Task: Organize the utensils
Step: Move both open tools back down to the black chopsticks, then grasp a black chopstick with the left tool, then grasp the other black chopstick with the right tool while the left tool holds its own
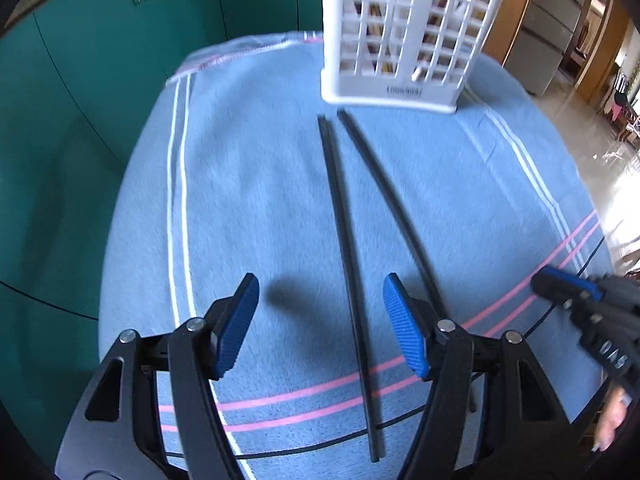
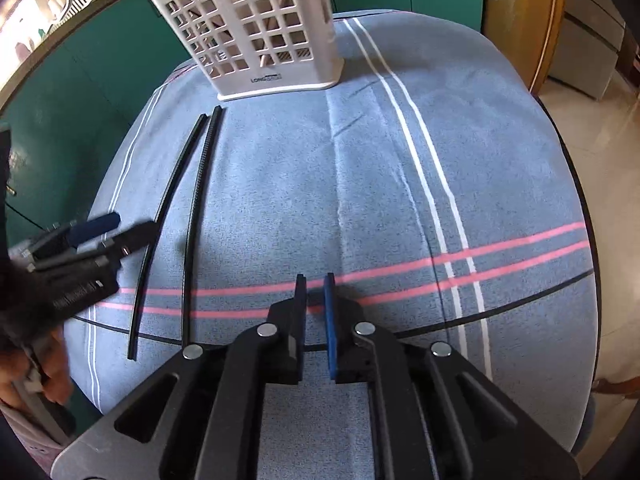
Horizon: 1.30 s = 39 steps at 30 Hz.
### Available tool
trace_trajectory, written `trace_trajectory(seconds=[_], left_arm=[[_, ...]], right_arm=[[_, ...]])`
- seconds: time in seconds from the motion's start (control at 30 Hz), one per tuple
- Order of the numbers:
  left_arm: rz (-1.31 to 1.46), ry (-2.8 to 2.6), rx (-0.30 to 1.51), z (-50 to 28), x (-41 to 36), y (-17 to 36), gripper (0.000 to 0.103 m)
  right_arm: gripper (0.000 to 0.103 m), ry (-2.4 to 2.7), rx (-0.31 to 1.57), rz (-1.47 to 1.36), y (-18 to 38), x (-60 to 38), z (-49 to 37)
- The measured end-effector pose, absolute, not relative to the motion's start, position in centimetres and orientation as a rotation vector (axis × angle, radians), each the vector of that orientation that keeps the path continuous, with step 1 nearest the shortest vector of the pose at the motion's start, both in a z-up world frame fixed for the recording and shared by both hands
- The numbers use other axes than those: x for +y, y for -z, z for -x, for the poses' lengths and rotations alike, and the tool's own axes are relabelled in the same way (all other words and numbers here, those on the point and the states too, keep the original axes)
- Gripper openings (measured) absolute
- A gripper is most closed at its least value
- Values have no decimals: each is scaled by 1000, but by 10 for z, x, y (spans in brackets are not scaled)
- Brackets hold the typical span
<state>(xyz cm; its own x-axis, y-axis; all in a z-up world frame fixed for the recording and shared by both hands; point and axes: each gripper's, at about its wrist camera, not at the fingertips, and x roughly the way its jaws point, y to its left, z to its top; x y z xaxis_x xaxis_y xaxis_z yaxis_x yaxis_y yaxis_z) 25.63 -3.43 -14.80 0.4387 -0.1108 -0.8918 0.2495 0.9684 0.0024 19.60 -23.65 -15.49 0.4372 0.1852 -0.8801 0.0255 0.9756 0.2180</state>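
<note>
Two long black chopsticks lie side by side on the blue cloth, the left one (image 1: 346, 256) and the right one (image 1: 394, 216); they also show in the right wrist view (image 2: 192, 216). A white slotted utensil holder (image 1: 404, 36) stands upright just past their far ends, also seen in the right wrist view (image 2: 260, 28). My left gripper (image 1: 320, 320) is open, low over the cloth, with the left chopstick running between its fingers. My right gripper (image 2: 315, 292) is nearly shut with a narrow gap and holds nothing; it shows at the right edge of the left wrist view (image 1: 560, 288).
The table wears a blue cloth (image 2: 380, 168) with white and pink stripes. A thin black cable (image 2: 520, 300) crosses its near part. Green cabinets (image 1: 100, 80) stand behind and to the left. Tiled floor (image 1: 608, 160) lies off the right edge.
</note>
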Motion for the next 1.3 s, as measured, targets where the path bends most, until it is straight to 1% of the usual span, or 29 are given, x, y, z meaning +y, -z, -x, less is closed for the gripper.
trace_trajectory(seconds=[0.07, 0.17, 0.2, 0.23, 0.3, 0.33, 0.37, 0.4, 0.5, 0.67, 0.73, 0.77, 0.8, 1.07, 1.13, 1.17, 1.2, 1.23, 1.27, 1.3], left_arm=[[-153, 225, 1090, -254, -35, 152, 65], [-157, 224, 1084, -251, -34, 153, 66], [-157, 224, 1081, -250, -34, 153, 65], [-157, 222, 1077, -249, -33, 151, 61], [-151, 220, 1065, -245, -29, 147, 37], [-145, 217, 1064, -244, -28, 147, 31], [-138, 209, 1064, -243, -25, 146, 17], [-132, 206, 1066, -243, -24, 145, 6], [-101, 199, 1074, -239, -13, 144, 5], [-74, 162, 1085, -220, 10, 143, 5], [-72, 157, 1093, -212, 16, 143, 5], [-73, 156, 1096, -207, 19, 143, 5], [-76, 156, 1098, -203, 20, 143, 5], [-65, 153, 1104, -186, 28, 142, 5], [-68, 152, 1104, -185, 27, 141, 5], [-68, 152, 1103, -185, 27, 141, 5], [-68, 153, 1103, -186, 28, 141, 5], [-66, 154, 1102, -186, 28, 141, 5], [-66, 153, 1102, -185, 28, 142, 6], [-68, 153, 1101, -186, 27, 142, 6]], right_arm=[[12, -80, 1114, -211, 154, -240, -194], [18, -68, 1112, -223, 153, -247, -191], [19, -66, 1110, -227, 153, -249, -190], [19, -66, 1109, -232, 153, -250, -190], [20, -66, 1108, -236, 153, -252, -189], [20, -65, 1107, -235, 153, -252, -189], [21, -65, 1106, -233, 153, -251, -190], [22, -65, 1105, -231, 153, -250, -189], [25, -64, 1104, -227, 152, -248, -187], [27, -96, 1104, -202, 149, -233, -193], [38, -125, 1099, -191, 148, -224, -196], [46, -147, 1094, -186, 146, -215, -199], [48, -164, 1089, -181, 145, -208, -202], [49, -258, 1116, -55, 152, -147, -239], [48, -237, 1107, 22, 154, -136, -242], [41, -233, 1103, 43, 154, -134, -242], [31, -228, 1099, 55, 154, -132, -241], [25, -225, 1098, 61, 154, -132, -243], [13, -228, 1100, 60, 154, -134, -242], [6, -234, 1106, 52, 154, -136, -241]])
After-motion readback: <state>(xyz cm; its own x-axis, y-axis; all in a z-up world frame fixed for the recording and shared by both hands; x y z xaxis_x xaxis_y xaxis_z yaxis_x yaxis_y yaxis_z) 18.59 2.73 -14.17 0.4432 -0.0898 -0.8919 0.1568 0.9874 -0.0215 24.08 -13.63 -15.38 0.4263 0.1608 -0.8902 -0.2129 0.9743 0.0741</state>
